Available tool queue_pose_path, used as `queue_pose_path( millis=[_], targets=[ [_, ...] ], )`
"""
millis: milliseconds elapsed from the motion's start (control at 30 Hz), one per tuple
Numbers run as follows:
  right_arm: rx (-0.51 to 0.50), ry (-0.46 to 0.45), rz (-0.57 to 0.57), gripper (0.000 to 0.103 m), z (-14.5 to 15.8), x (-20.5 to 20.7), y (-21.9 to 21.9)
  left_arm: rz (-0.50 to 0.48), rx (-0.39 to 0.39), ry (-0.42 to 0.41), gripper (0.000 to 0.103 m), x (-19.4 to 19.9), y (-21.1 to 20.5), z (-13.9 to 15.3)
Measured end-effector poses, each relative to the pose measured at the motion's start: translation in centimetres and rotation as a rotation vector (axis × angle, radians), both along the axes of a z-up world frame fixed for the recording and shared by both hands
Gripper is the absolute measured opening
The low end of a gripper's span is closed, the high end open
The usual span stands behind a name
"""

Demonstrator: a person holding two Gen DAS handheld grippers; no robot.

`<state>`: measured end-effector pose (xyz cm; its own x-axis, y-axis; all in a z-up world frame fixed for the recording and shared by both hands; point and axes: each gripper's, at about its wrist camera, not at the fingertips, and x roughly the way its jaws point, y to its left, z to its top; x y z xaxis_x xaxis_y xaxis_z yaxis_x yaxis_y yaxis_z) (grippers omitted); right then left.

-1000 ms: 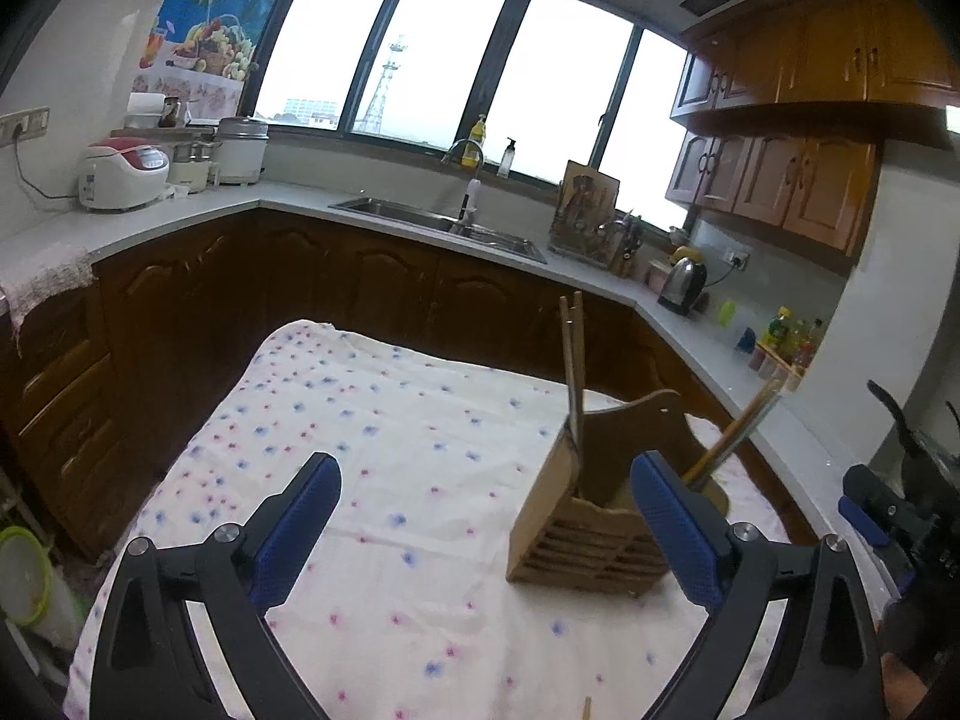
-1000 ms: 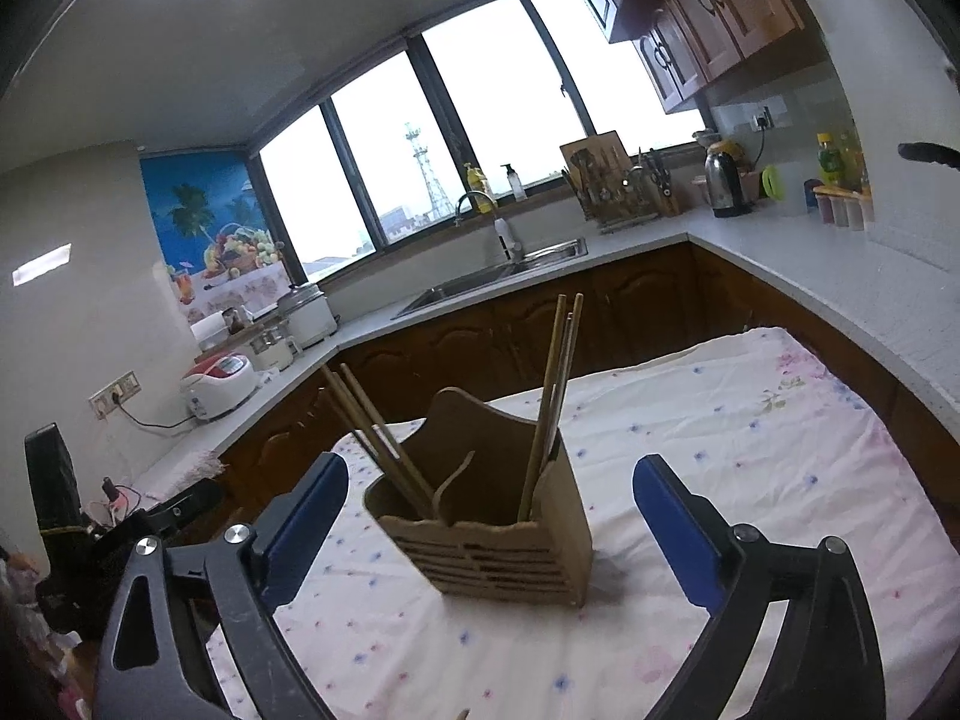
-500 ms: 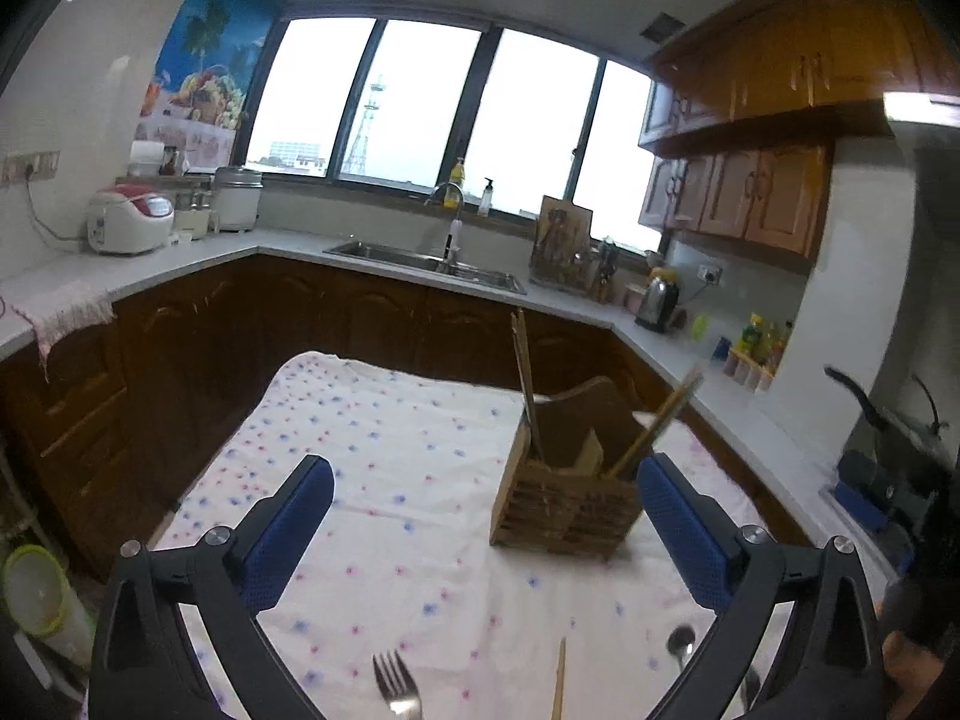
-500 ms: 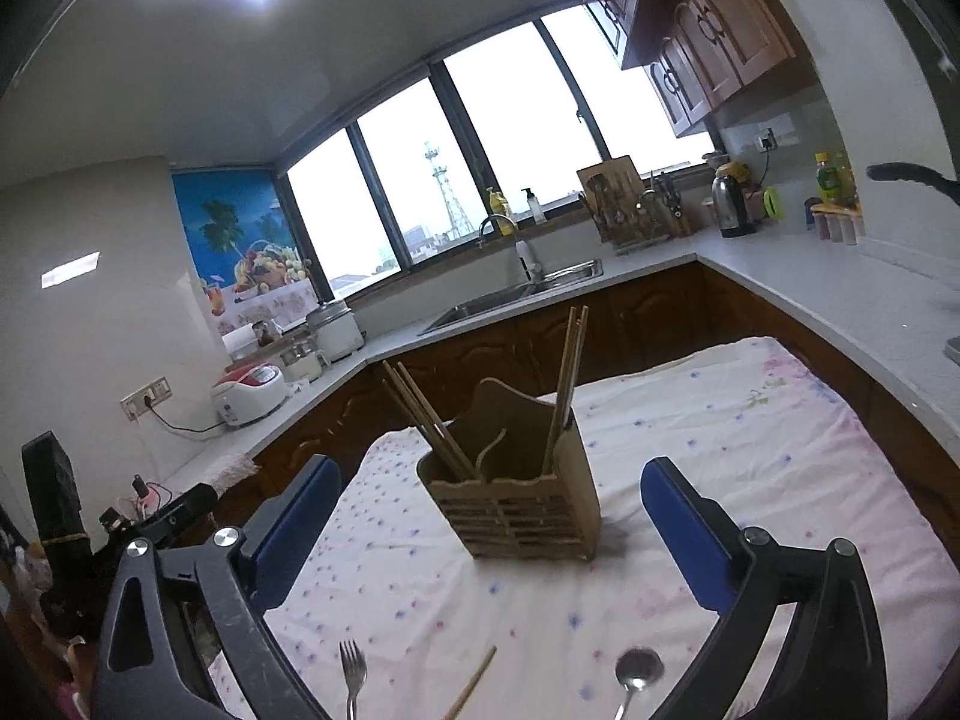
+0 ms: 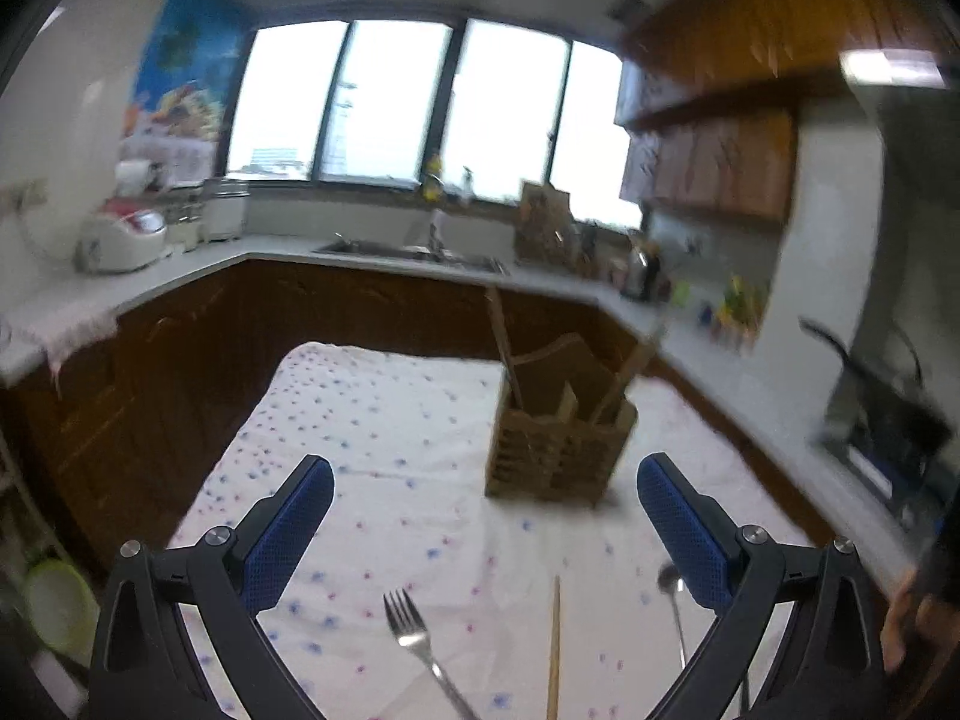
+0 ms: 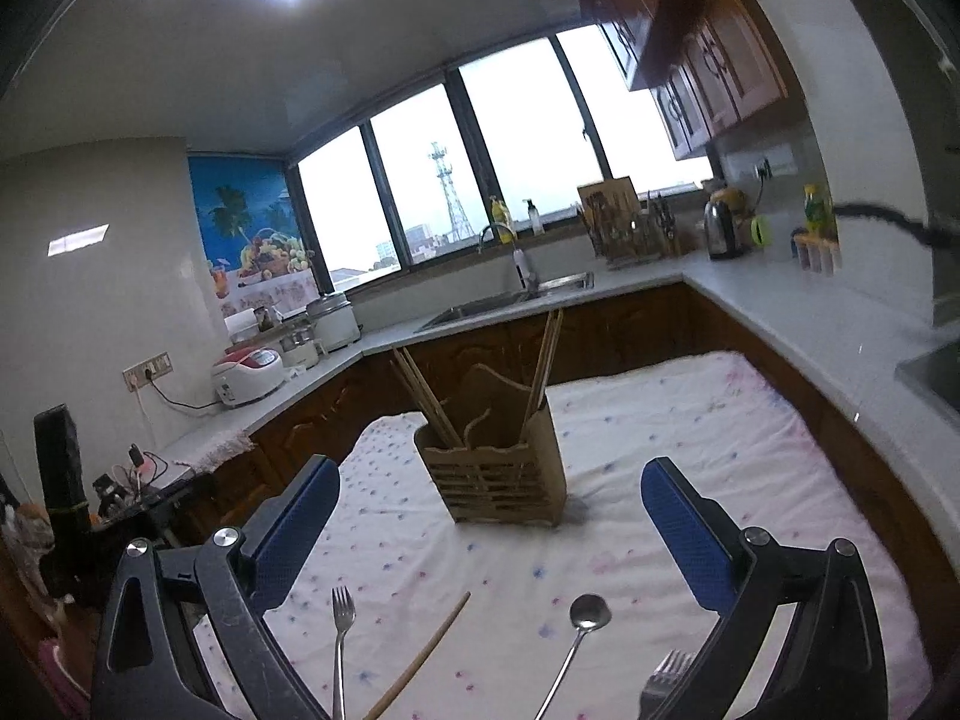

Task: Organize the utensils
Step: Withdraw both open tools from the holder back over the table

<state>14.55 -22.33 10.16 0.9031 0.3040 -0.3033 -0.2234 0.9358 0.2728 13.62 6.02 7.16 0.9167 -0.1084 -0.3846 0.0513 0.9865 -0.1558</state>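
Two claws, left point(image 5: 485, 516) and right point(image 6: 489, 519), are held spread and empty above loose cutlery, aimed toward the wooden holder point(image 6: 497, 483) for sorting.

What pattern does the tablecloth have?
The tablecloth is white with small pink and blue dots, clearest in the right wrist view.

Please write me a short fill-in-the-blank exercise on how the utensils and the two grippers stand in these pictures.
1. Several chopsticks already stand in the wooden ____ on the tablecloth.
2. The spoon lies with its bowl pointing ____ the holder.
3. Between the fork and the spoon lies a single loose ____.
4. The left gripper and the right gripper both have their jaws ____.

Missing words: holder; toward; chopstick; open
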Motion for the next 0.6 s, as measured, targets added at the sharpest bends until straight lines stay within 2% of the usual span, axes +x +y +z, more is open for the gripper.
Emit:
queue_pose_path(
  millis=[100,167,333,467,600],
  targets=[
    [-0.024,-0.054,-0.001,0.103,0.7,-1.9,0.4,-0.014,0.028,-0.045,0.102,-1.8,-0.9,0.7],
    [-0.044,-0.076,-0.019,0.103,0.1,-3.1,0.7,-0.014,0.04,-0.073,0.102,-3.4,-1.4,0.1],
    [-0.088,-0.073,-0.091,0.103,-4.2,-5.6,1.6,0.004,0.04,-0.108,0.102,-6.7,-2.0,-3.6],
    [-0.109,-0.043,-0.115,0.103,-7.5,-6.7,2.4,0.024,0.012,-0.078,0.102,-7.9,-2.3,-6.8],
    [-0.185,-0.022,-0.11,0.103,-9.8,-7.1,3.7,0.045,0.05,-0.051,0.102,-8.5,-2.5,-8.1]
  ],
)
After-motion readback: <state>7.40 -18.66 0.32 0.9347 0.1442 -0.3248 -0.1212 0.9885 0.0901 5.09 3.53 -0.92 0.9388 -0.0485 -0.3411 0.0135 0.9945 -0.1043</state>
